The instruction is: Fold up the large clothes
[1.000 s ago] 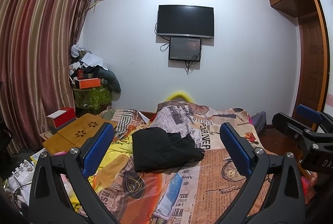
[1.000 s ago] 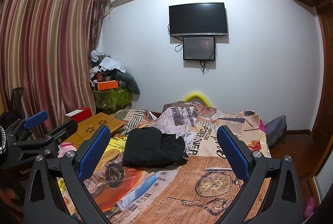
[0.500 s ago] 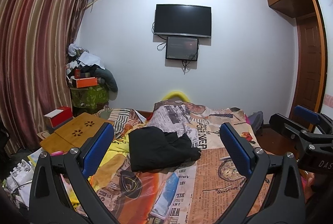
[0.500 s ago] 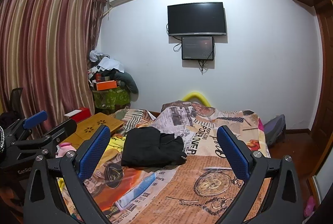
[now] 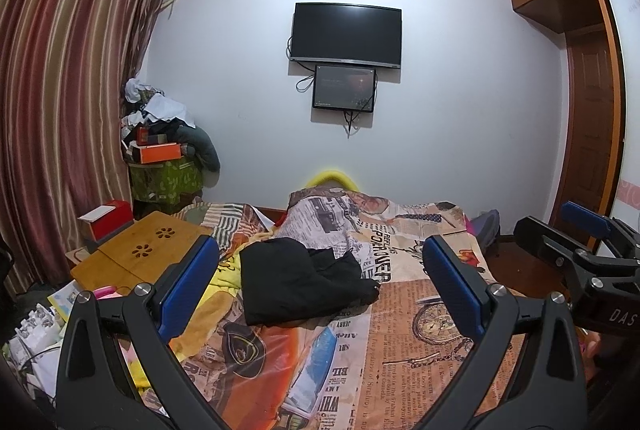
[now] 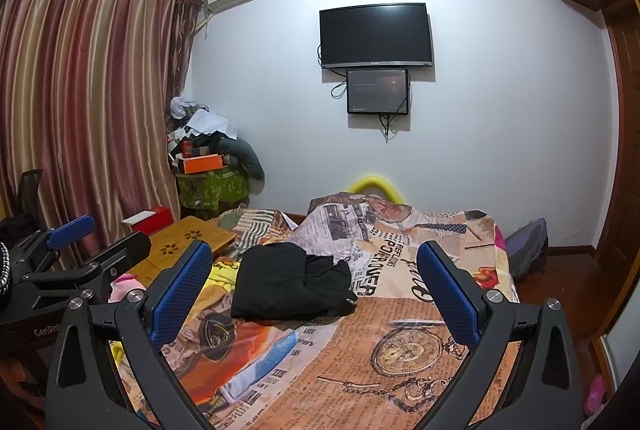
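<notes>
Left wrist view: black garment (image 5: pixel 298 280) lies bunched on the bed (image 5: pixel 420 330), ahead of both wide-open, empty tools, left tool (image 5: pixel 320 290) seemingly nearer.

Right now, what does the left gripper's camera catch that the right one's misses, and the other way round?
Only the left wrist view shows the right gripper at its right edge. Only the right wrist view shows the left gripper at its left edge and a dark chair by the curtain. Both show the black garment bunched on the bed, and the wall television.
</notes>
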Available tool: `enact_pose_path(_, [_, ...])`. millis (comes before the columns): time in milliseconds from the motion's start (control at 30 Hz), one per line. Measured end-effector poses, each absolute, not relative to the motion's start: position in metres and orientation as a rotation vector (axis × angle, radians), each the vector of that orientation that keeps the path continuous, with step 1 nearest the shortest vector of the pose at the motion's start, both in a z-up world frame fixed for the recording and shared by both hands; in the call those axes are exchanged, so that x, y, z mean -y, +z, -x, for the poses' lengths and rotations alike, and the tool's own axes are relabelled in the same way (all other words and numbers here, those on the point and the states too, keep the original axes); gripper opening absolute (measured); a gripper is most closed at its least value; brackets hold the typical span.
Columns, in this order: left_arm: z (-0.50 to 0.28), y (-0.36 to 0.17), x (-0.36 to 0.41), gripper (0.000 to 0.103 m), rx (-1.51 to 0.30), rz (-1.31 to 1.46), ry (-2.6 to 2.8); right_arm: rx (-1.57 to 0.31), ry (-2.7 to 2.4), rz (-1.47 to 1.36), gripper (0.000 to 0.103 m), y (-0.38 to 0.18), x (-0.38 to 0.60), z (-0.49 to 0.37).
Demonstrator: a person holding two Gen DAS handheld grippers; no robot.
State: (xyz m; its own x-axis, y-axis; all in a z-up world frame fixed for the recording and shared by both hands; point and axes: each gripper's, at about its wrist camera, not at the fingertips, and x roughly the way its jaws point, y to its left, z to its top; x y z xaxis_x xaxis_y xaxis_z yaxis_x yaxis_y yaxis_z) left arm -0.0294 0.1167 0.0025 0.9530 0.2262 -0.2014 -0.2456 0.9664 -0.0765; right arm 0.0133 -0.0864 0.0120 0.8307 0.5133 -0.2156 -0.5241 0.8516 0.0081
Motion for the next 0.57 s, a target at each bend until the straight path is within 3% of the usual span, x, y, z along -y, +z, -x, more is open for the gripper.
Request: enact_pose_path(567, [0.0254,-0.0019,-0.1185,0.102,-0.202,0.106,0.245,-0.221,0.547,0.056,0.102,0.0094,0.0852,-0.016])
